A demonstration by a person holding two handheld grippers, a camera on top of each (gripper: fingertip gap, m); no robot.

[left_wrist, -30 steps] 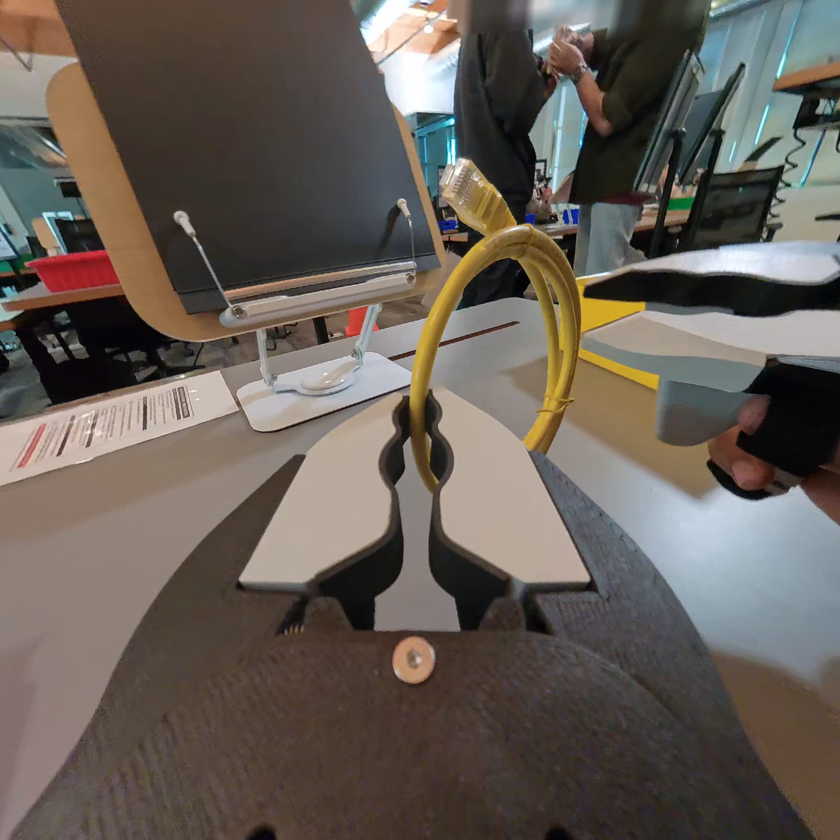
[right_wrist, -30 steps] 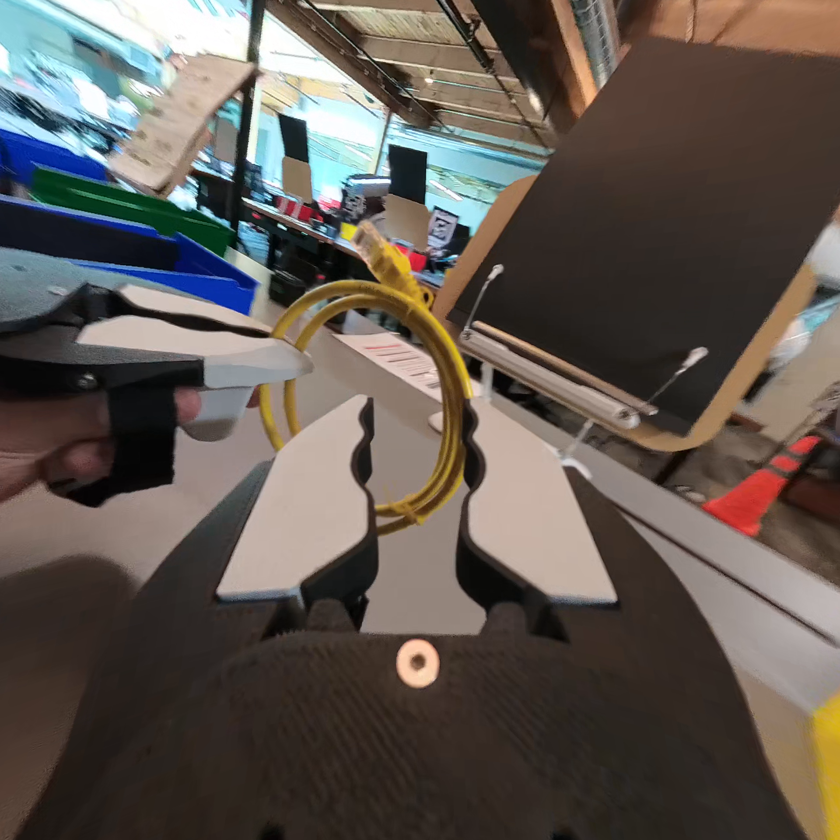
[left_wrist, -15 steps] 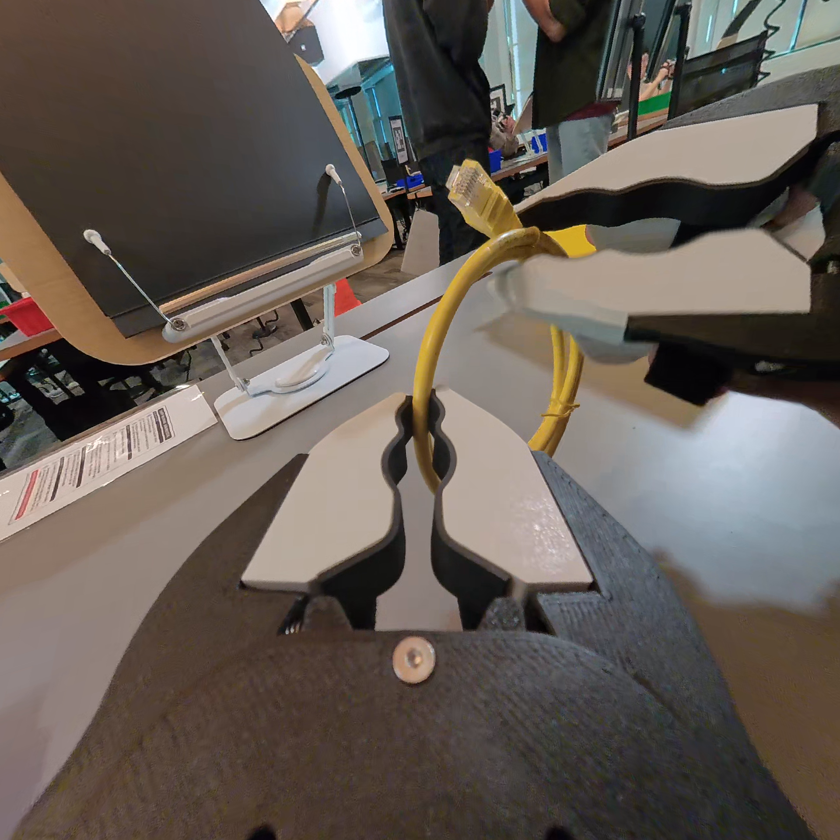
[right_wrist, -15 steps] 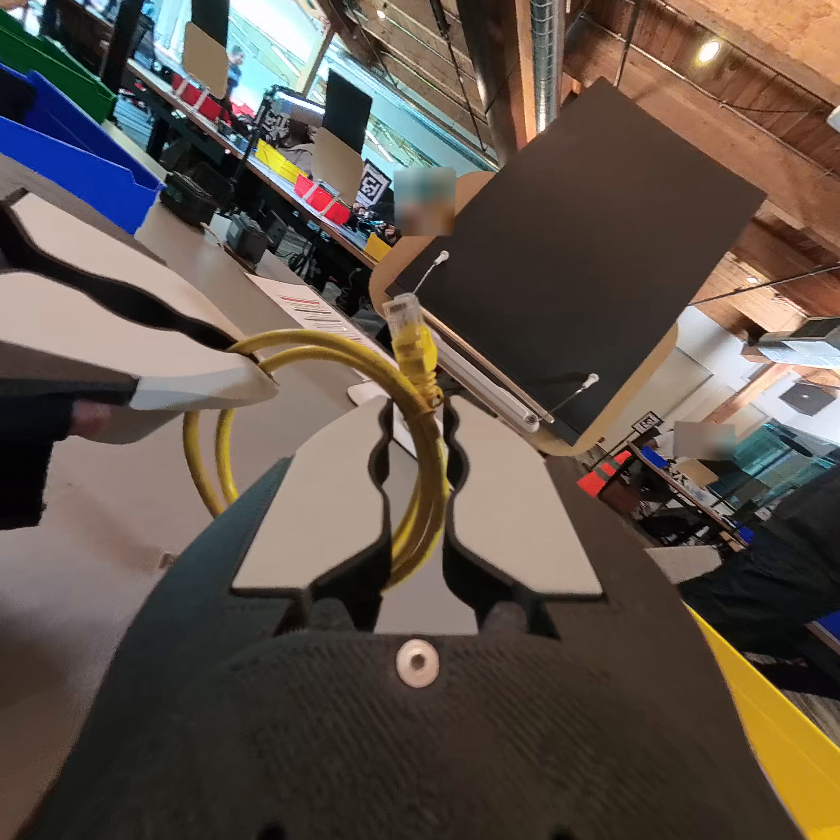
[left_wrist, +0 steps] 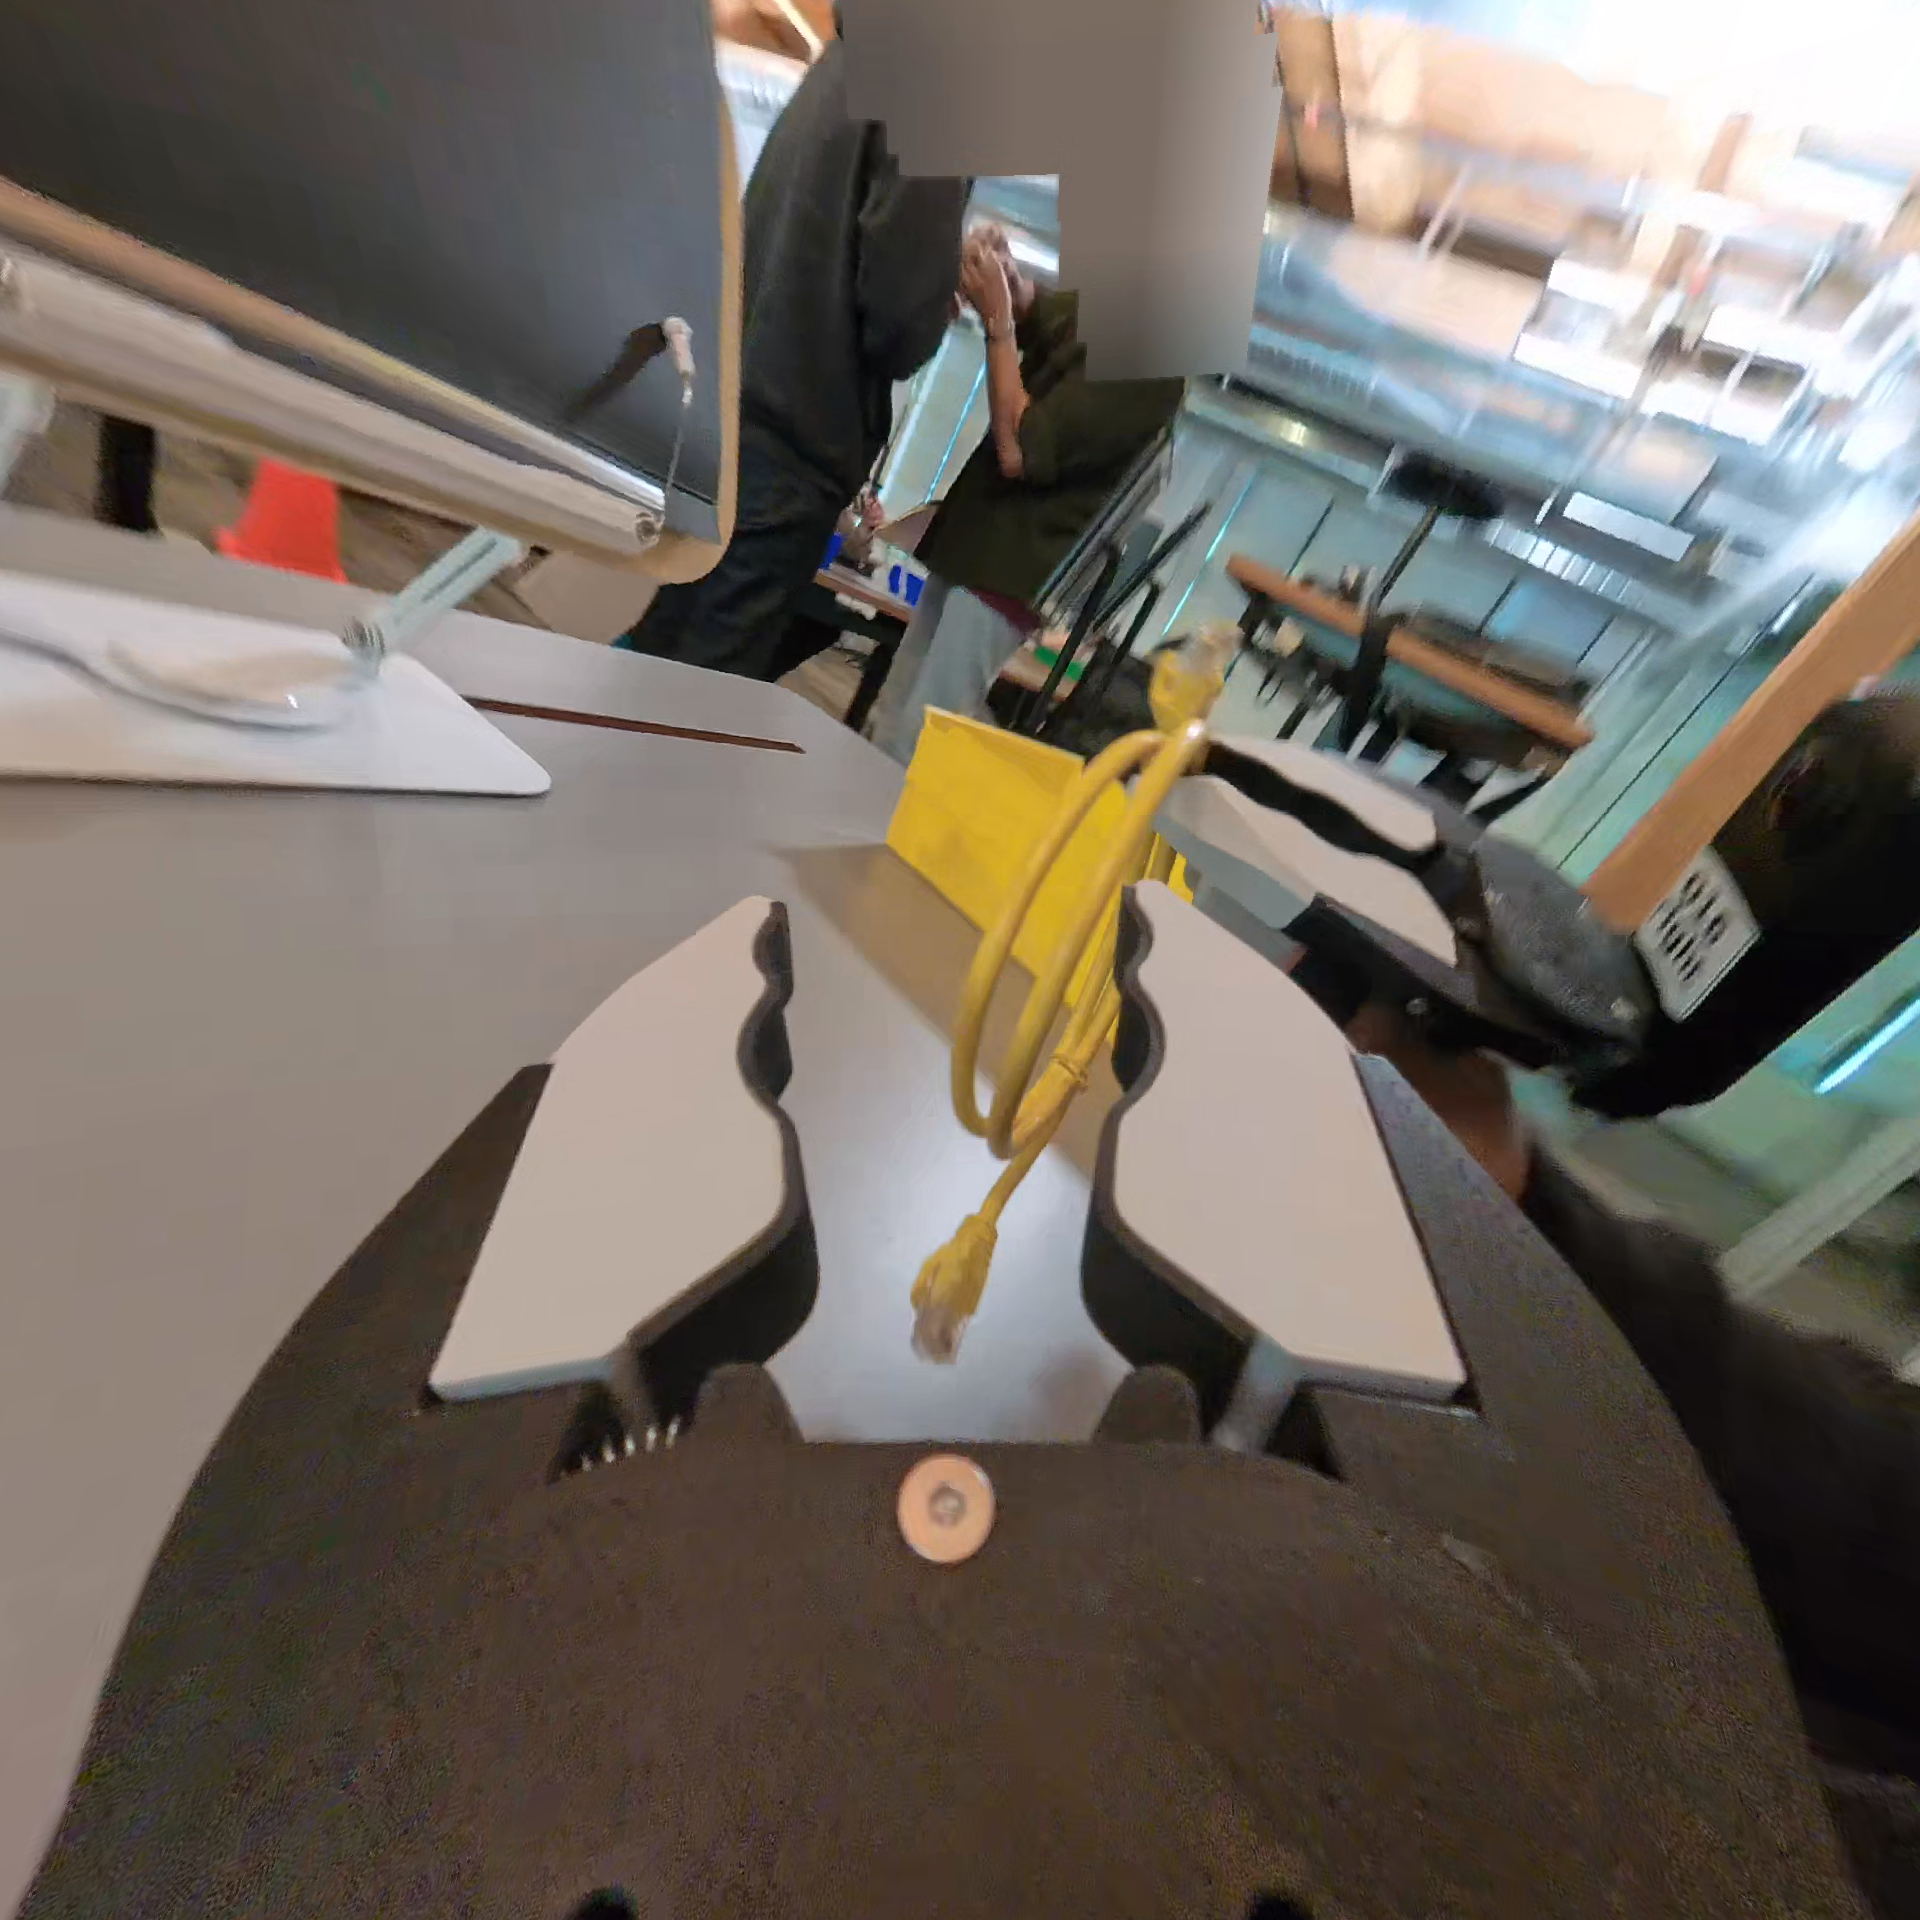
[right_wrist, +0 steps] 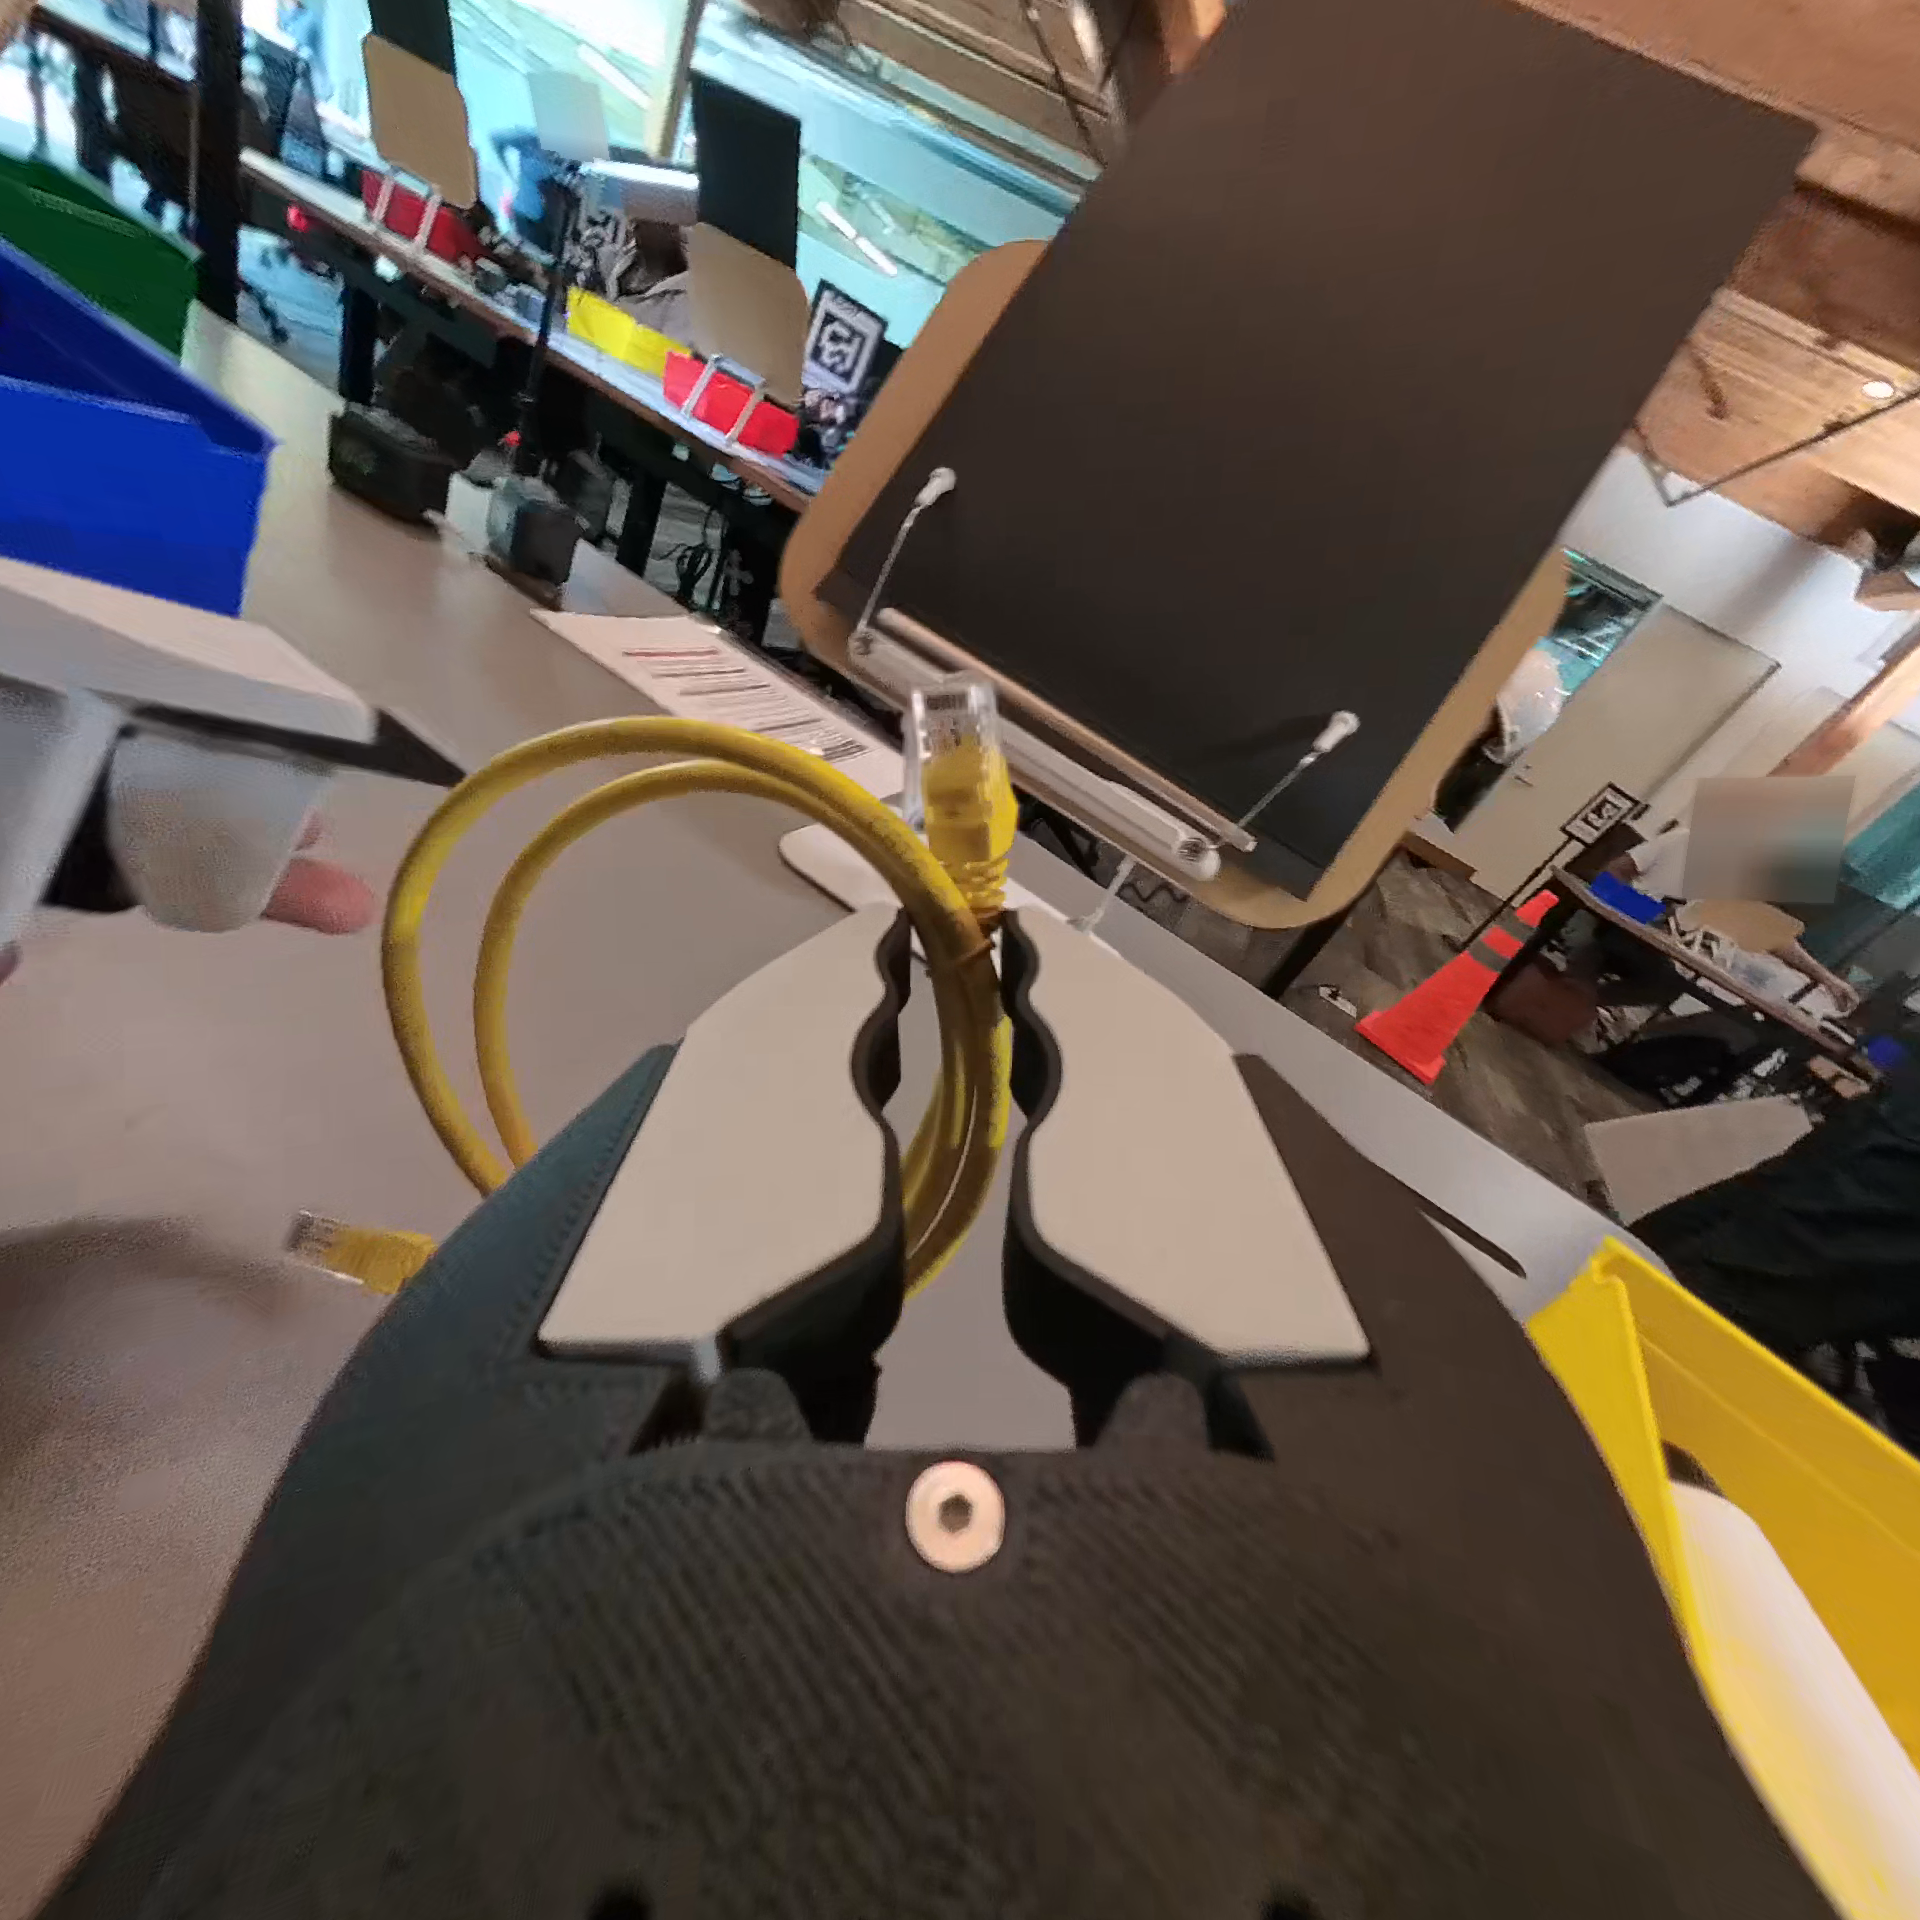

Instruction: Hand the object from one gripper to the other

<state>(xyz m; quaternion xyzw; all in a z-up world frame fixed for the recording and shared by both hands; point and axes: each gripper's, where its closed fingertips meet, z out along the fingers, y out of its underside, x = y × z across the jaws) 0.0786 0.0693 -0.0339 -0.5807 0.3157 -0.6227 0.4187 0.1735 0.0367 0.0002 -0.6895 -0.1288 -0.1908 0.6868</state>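
Note:
A yellow network cable, tied in a small coil, is gripped between the fingers of my right gripper, which is shut on it. One plug stands up above the fingertips and the other hangs low on the left. In the left wrist view the coil hangs from the right gripper above the grey table. My left gripper is open and empty, and the coil hangs in front of its gap without touching it. One of its fingers shows at the left edge of the right wrist view.
A black board on a white stand stands at the table's far side, also in the left wrist view. A yellow bin is at the right and a blue bin at the left. A printed sheet lies on the table. Two people stand beyond it.
My right gripper has shut on the cable. My left gripper has opened, let the cable go and drawn back. The coil now hangs from the right gripper alone.

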